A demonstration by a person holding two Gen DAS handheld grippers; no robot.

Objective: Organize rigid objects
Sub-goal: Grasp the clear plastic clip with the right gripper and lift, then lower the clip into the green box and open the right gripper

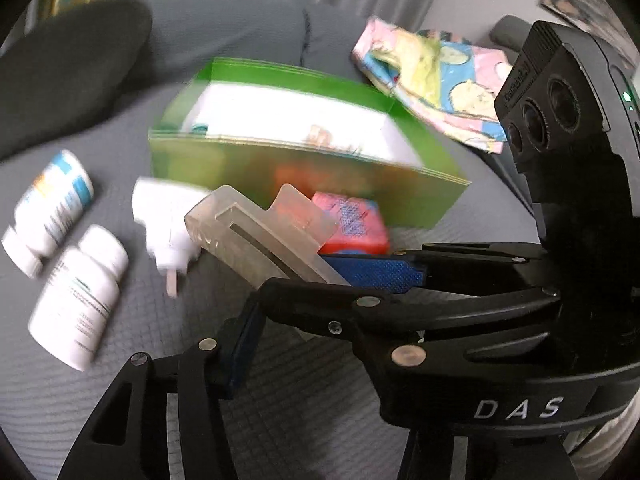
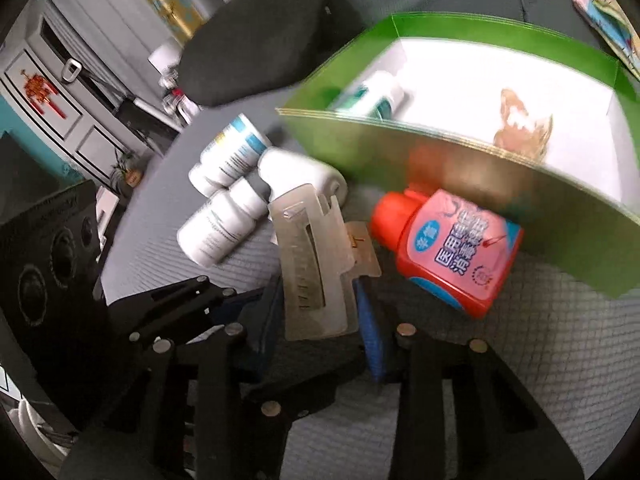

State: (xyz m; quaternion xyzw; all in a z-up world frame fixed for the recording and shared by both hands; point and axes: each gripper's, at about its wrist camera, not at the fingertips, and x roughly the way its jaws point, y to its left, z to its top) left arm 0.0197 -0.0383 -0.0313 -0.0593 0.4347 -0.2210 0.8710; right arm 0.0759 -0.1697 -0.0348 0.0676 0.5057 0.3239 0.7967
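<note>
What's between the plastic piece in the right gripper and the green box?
The white plug lies just ahead of the plastic piece, the red bottle to its right, by the green box. Above the box wall, nothing visible blocks.

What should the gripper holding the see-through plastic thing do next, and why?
Probably carry the clear plastic piece up over the green box wall and in: the right gripper pinches it, and one bottle lies inside the box.
</note>
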